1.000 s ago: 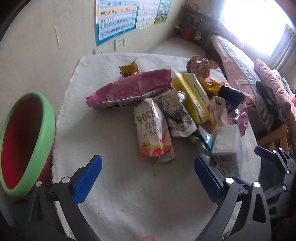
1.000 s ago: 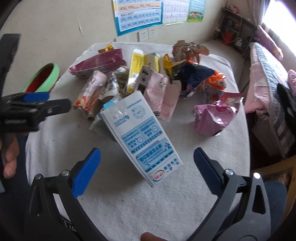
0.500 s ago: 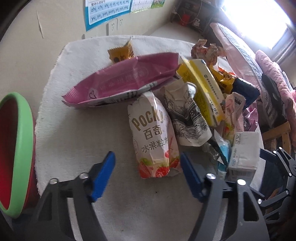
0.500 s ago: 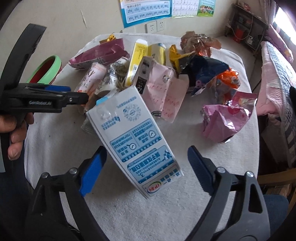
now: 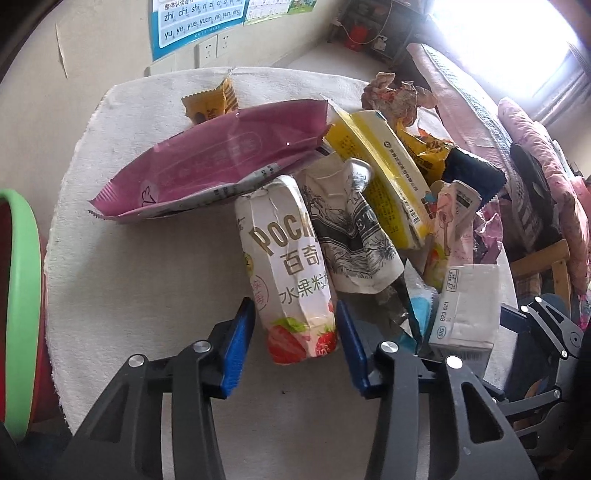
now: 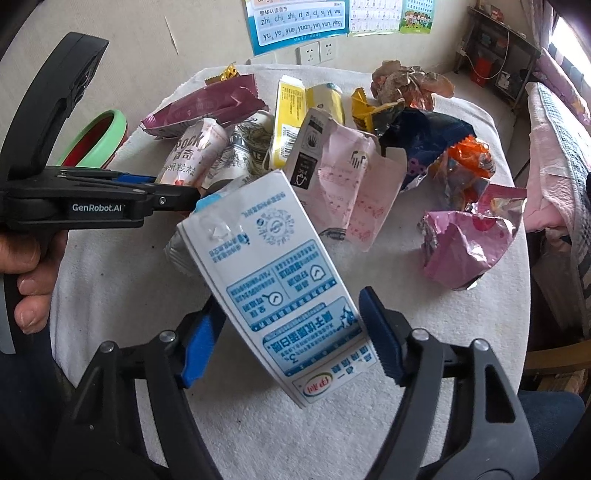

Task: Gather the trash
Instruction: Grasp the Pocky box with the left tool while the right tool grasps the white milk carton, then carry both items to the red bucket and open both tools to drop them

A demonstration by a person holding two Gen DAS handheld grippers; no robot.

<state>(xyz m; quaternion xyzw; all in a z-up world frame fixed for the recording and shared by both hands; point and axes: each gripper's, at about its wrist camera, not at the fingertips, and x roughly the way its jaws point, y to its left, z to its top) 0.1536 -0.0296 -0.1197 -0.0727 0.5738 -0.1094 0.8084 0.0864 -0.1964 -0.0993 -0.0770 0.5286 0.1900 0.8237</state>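
While both tools close, left tool (image 5: pixel 295 332) straddles Pocky pack (image 5: pixel 291 273), right tool (image 6: pixel 288 332) around milk carton (image 6: pixel 273 280), wrappers crowd behind.

A pinyin poster (image 6: pixel 301 20) hangs above two wall sockets (image 6: pixel 317 51); pink bedding (image 5: pixel 532 147) lies beside the table.

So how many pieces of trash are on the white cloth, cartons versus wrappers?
Cartons: 4: white-and-blue milk carton, yellow carton, pink carton, crushed black-and-white carton
Wrappers and bags: 8: long maroon bag, small gold wrapper, white Pocky packet, yellow-orange wrapper, crumpled brown wrapper, dark blue bag, orange wrapper, pink foil bag
Total: 12, plus unclear scraps under the milk carton
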